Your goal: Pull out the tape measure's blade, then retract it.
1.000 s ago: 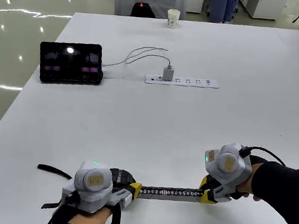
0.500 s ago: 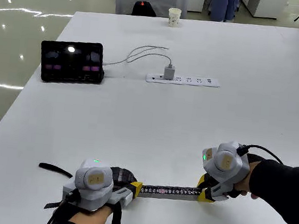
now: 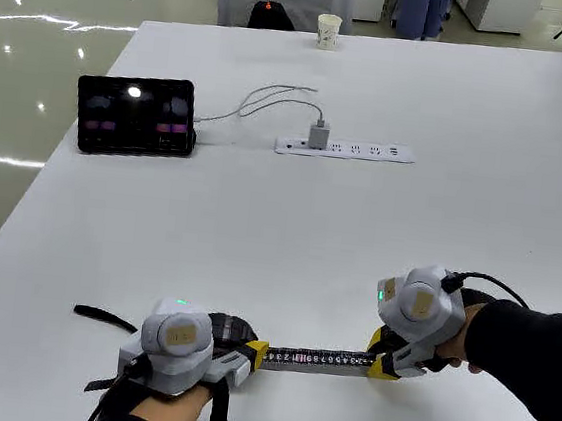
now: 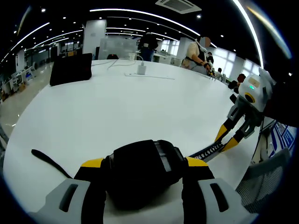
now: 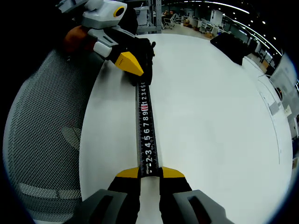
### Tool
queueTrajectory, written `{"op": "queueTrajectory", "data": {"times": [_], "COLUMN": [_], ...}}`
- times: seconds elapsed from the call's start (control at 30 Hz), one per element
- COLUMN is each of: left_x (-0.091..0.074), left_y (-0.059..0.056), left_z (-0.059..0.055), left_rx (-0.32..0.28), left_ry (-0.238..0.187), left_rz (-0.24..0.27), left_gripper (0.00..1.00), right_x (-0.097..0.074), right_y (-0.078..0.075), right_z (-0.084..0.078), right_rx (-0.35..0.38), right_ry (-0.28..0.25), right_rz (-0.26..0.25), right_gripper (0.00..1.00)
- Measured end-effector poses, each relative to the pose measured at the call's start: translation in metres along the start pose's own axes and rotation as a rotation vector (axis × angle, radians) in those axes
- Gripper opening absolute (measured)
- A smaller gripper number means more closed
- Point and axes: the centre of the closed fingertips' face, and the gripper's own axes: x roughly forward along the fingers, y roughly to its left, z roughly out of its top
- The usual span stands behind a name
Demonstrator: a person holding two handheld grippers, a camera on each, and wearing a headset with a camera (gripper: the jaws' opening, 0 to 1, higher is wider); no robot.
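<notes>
Near edge of bench, toward the left corner: black case sits flat on the surface, clamped across its body by the left tongs, one yellow tip on each side of it. A black strap trails from the case toward the left edge and lies loose. The blade is out of the case mouth and runs straight toward the right, roughly parallel to the near edge, low over the bench; whether it touches the surface cannot be told. The right tongs are pressed together on the blade's far end, pinching it flat between the yellow tips, so the tip hook itself is hidden. Blade's long axis is the line joining the two tongs: case at the left end, right tongs at the right end, facing each other along it. Only the right tongs are at the free end; the left ones merely anchor the case. Blade looks dark or shaded on its face, with pale numerals and one red mark partway along; only a short run is drawn. Likely the next move, further out or back in, has the right tongs travelling along that same line. Drifting off it would risk twisting or kinking the blade. Case looks rigid, grip looks firm.
</notes>
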Motion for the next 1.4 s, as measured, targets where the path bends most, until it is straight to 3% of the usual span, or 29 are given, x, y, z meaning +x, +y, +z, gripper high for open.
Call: {"op": "queueTrajectory", "data": {"times": [1.4], "left_x": [0.000], "left_y": [0.001], "left_z": [-0.001], "left_rx": [0.002], "left_ry": [0.001], "left_rz": [-0.001], "left_gripper": [0.61], "right_x": [0.007], "right_y": [0.001], "right_z": [0.014], "right_rx": [0.011], "right_ry": [-0.016], "right_rz": [-0.010], "right_gripper": [0.12]}}
